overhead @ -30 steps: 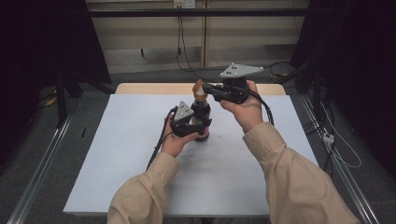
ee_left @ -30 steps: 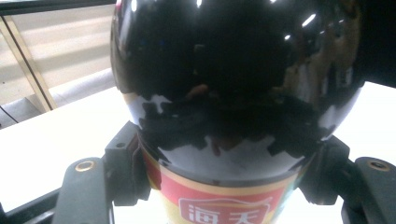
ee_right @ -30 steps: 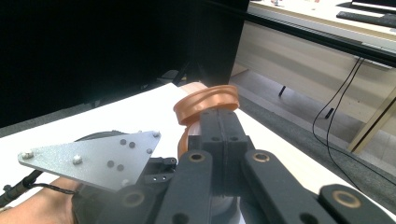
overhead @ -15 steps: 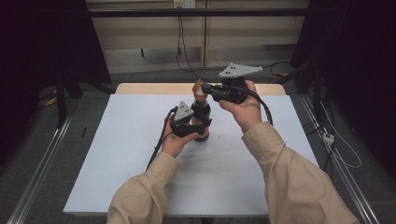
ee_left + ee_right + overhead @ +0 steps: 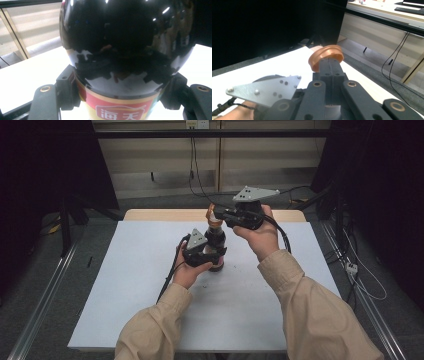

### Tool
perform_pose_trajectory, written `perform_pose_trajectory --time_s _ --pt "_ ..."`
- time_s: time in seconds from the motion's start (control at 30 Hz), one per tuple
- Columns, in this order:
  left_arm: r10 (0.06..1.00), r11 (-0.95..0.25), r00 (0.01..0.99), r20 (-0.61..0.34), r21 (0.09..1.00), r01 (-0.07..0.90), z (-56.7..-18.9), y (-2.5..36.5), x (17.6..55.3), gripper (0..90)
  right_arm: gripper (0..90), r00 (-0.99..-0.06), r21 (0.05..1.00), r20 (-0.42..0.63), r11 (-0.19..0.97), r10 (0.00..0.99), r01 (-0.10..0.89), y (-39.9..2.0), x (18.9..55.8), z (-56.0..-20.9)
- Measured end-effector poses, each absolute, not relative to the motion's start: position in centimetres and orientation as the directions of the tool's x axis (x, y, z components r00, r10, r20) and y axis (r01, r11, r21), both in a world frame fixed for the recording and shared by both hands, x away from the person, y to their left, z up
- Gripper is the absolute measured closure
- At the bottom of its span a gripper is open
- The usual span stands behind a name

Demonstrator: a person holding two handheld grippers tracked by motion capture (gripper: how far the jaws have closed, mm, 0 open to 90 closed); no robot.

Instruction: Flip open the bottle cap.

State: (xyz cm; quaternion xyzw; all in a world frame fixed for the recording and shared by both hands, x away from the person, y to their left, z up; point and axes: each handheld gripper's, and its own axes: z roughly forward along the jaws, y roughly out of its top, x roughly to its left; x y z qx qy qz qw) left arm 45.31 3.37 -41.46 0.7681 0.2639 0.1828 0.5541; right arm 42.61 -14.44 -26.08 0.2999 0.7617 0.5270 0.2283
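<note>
A dark glossy bottle with a red and yellow label stands upright on the white table. Its orange cap sits at the top. My left gripper is shut on the bottle's lower body, and in the left gripper view its jaws press both sides of the bottle just above the label. My right gripper reaches in level from the right. Seen in the right gripper view, the right gripper has its jaws together on the rim of the orange cap.
The white table top has a wooden strip along its far edge. Cables hang beyond it, and more cables lie on the floor at the right. Metal rails run beside the table. Dark curtains flank both sides.
</note>
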Motion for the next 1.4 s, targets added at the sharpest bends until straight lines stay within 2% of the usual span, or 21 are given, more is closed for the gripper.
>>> perform_pose_trajectory --time_s 0.77,0.87,0.93,1.17,1.27,1.4 --pt "0.614 -0.224 0.789 -0.012 0.956 0.189 -41.7 3.5 45.3 29.5 89.2 -0.711 0.949 -0.012 0.233 0.703 0.214 -16.1 42.1 -26.7" --pt "0.612 -0.232 0.791 -0.01 0.954 0.191 -41.7 3.6 45.3 29.3 81.2 -0.708 0.95 -0.008 0.227 0.707 0.216 -16.2 42.1 -26.9" --pt "0.607 -0.236 0.795 -0.011 0.952 0.193 -41.6 3.7 45.2 28.4 79.0 -0.707 0.951 -0.013 0.228 0.707 0.21 -16.3 42.0 -27.0" --pt "0.594 -0.23 0.803 -0.049 0.946 0.228 -41.3 4.2 44.9 20.7 58.8 -0.699 0.953 0.001 0.211 0.715 0.217 -16.8 41.7 -27.3" --pt "0.591 -0.208 0.802 -0.084 0.945 0.252 -41.1 4.7 44.7 17.0 52.1 -0.696 0.954 0.004 0.205 0.718 0.217 -17.1 41.4 -27.5" --pt "0.585 -0.217 0.807 -0.084 0.942 0.256 -40.9 5.6 44.4 15.9 44.8 -0.691 0.956 0.014 0.193 0.723 0.222 -17.4 41.1 -28.2"
